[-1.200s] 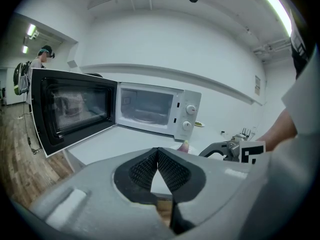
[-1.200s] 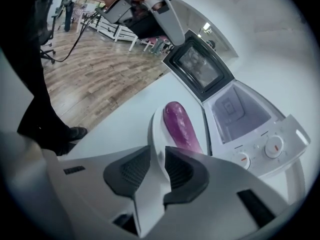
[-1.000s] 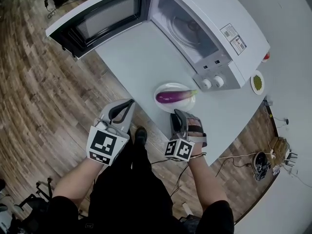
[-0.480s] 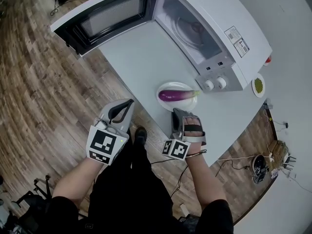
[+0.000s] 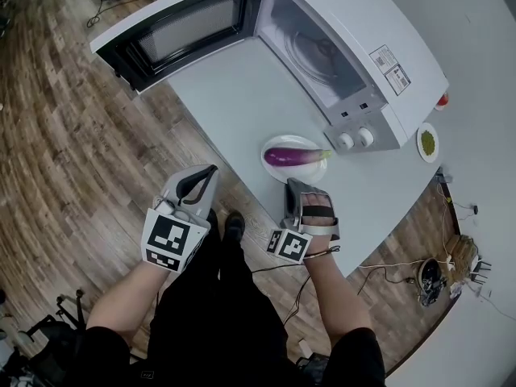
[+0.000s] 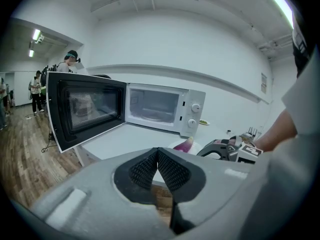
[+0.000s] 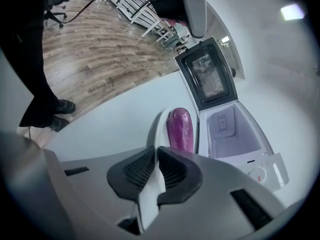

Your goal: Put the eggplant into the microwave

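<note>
Little had shifted over the last second: both grippers hung in much the same places at the near edge of the table [image 5: 234, 87], and only the marker cube [image 5: 289, 245] on the right one had drifted slightly toward the person's left. The eggplant [image 5: 292, 156] lay on its side on a white plate [image 5: 300, 177], its green stem end toward the microwave's [image 5: 387, 22] two knobs [image 5: 355, 139]. The plate sat on the table just in front of the control panel.

The microwave's door [image 5: 185, 27] stood wide open and its chamber showed only the glass turntable [image 5: 316, 48].

The right gripper [image 5: 293, 185] pointed at the plate's near rim, just short of it. In the right gripper view its jaws stood a narrow slit apart with nothing between them; white table showed through the gap, and the eggplant [image 7: 180, 128] lay straight ahead.

The left gripper [image 5: 211, 170] hovered over the wooden floor [image 5: 72, 135], off the table's edge, well apart from the plate. Its pads [image 6: 145, 168] met at the tips, holding nothing.

A small dish of something green [image 5: 426, 142] sat on the table beyond the microwave.
</note>
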The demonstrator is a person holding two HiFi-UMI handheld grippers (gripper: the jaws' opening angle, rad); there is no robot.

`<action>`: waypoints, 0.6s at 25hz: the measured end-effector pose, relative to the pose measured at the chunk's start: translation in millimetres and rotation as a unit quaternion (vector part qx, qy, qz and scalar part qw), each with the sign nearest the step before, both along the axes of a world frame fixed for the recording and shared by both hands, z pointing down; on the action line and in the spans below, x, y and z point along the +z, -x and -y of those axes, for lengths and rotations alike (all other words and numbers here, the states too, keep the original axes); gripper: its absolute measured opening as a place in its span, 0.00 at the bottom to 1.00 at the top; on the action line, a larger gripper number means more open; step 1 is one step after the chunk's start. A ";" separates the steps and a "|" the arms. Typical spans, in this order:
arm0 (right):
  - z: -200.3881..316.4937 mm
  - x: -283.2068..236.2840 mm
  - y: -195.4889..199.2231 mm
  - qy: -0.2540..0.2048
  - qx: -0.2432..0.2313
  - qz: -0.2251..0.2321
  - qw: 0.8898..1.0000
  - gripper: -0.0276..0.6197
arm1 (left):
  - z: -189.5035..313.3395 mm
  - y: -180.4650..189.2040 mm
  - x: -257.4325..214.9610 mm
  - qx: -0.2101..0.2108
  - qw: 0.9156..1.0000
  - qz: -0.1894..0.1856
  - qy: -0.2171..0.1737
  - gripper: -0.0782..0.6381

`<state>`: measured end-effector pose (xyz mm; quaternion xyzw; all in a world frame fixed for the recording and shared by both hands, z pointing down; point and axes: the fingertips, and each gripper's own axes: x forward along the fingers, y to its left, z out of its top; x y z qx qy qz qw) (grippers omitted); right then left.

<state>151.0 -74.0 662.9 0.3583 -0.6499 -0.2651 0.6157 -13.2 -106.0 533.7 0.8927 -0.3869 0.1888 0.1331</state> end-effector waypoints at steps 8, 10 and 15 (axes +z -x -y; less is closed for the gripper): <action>2.2 -12.0 -2.4 -0.047 -0.003 -0.014 0.999 0.08 | -0.1 5.3 4.4 -0.009 1.000 0.012 0.003 0.12; 2.8 -14.7 -3.3 -0.054 -0.006 -0.016 0.998 0.08 | -1.2 2.7 5.2 -0.008 1.000 0.013 0.004 0.12; 0.9 -18.1 -5.2 -0.062 -0.013 -0.018 0.998 0.08 | -1.8 -2.3 2.2 -0.008 1.000 0.015 0.000 0.12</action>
